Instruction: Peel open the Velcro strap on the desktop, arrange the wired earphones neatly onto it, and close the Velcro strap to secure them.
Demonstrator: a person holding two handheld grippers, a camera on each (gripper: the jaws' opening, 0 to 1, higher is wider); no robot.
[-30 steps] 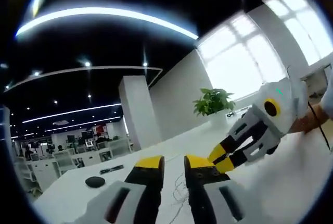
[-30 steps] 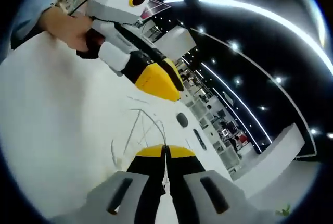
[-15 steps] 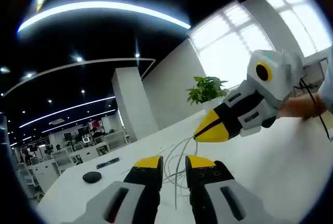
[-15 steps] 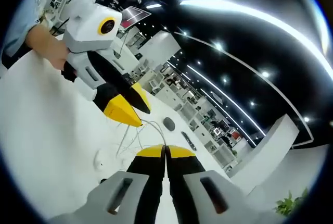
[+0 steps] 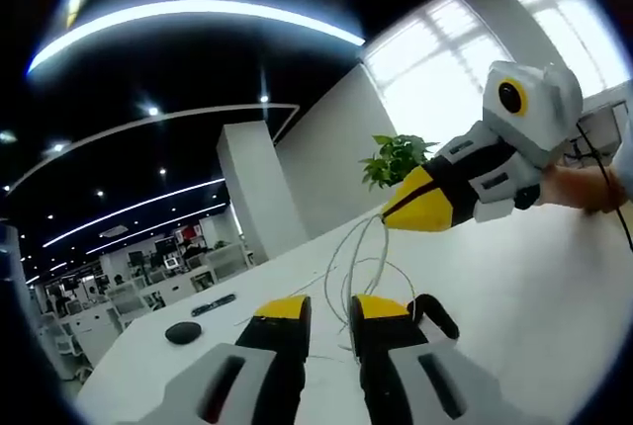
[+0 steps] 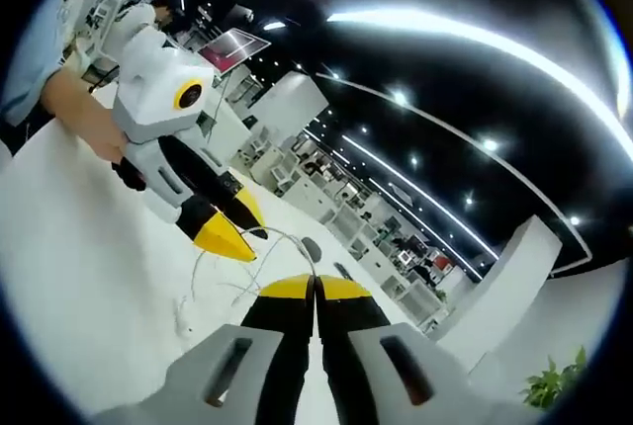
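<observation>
Two grippers lifting the earphone cable.
Right gripper (image 6: 316, 287) is pinching the wired earphones (image 5: 358, 252) at twelve o'clock; left gripper (image 5: 329, 308) is spread, needing, likely, to gather loops.

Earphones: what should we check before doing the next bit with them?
1. Right hand-held gripper shut on the earphone cable: ok, the cable comes out of its closed tips.
2. Left hand-held gripper open and free to help: ok, there is a gap between its jaws.
3. Cable tidy: not ok, it hangs in loose loops down to the desk.
4. Earbud off the desk: not ok, it lies on the white top.
5. Black strap peeled open: cannot tell, only a curved end shows beside the left jaw.
</observation>
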